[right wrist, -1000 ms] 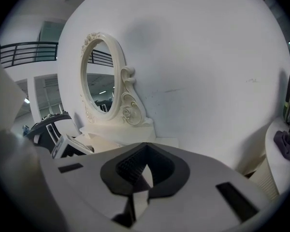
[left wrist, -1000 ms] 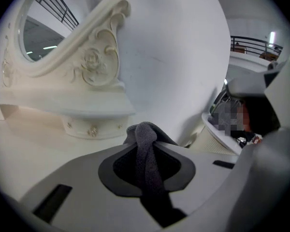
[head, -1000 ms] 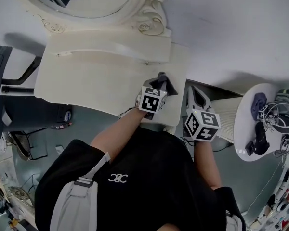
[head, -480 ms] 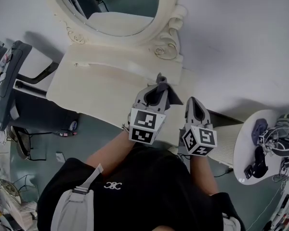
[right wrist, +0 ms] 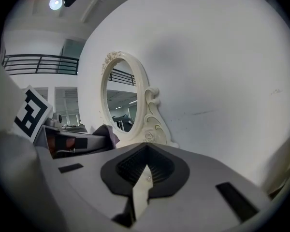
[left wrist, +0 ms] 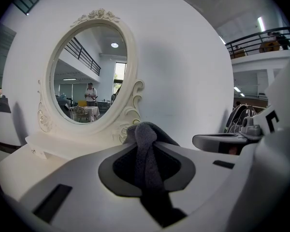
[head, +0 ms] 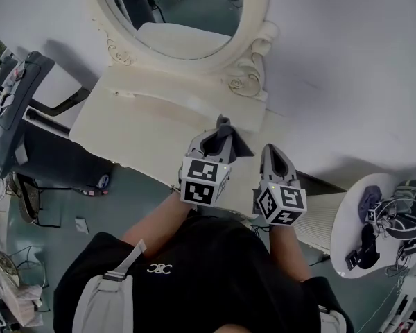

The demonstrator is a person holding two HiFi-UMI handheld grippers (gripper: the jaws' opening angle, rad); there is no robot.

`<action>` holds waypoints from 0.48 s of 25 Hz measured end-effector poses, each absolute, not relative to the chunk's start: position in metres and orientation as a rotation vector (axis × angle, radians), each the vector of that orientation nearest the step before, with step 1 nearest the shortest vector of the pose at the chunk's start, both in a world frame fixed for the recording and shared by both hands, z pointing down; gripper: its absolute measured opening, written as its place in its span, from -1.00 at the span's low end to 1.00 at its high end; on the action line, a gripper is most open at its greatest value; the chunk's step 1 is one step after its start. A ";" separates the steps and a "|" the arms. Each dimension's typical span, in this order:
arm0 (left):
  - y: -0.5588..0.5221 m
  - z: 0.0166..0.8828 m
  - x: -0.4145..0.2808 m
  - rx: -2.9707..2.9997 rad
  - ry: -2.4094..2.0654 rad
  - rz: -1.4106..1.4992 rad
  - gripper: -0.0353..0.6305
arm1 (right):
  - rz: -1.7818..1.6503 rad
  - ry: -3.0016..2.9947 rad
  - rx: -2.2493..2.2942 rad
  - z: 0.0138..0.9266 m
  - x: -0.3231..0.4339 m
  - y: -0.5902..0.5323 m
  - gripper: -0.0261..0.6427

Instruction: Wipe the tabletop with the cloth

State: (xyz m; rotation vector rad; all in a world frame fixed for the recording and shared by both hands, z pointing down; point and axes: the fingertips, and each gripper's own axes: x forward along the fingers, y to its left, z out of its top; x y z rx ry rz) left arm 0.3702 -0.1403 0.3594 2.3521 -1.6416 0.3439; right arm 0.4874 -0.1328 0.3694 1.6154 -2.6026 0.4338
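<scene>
Cream tabletop [head: 140, 125]; left claw [left wrist: 144, 138] pinches cloth [left wrist: 146, 164]; right claw [right wrist: 144, 167] closed, bare, own view.

A cream dressing table [head: 140, 127] set against the wall bears an ornate oval mirror [head: 186, 16] along its back edge.

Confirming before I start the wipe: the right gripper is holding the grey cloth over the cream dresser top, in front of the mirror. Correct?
Not quite: the left gripper holds the grey cloth, pinched between its jaws, as the left gripper view shows. The right gripper has its jaws together on nothing. The rest stands: over the cream dresser top, before the mirror.
</scene>
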 end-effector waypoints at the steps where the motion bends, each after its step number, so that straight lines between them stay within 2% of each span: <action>1: -0.141 0.359 0.369 2.349 -1.647 0.343 -0.71 | 0.432 -2.604 1.607 0.370 0.486 -0.134 -0.92; 12: -0.149 0.358 0.352 2.293 -1.676 0.274 -0.71 | 0.440 -2.605 1.570 0.371 0.475 -0.141 -0.91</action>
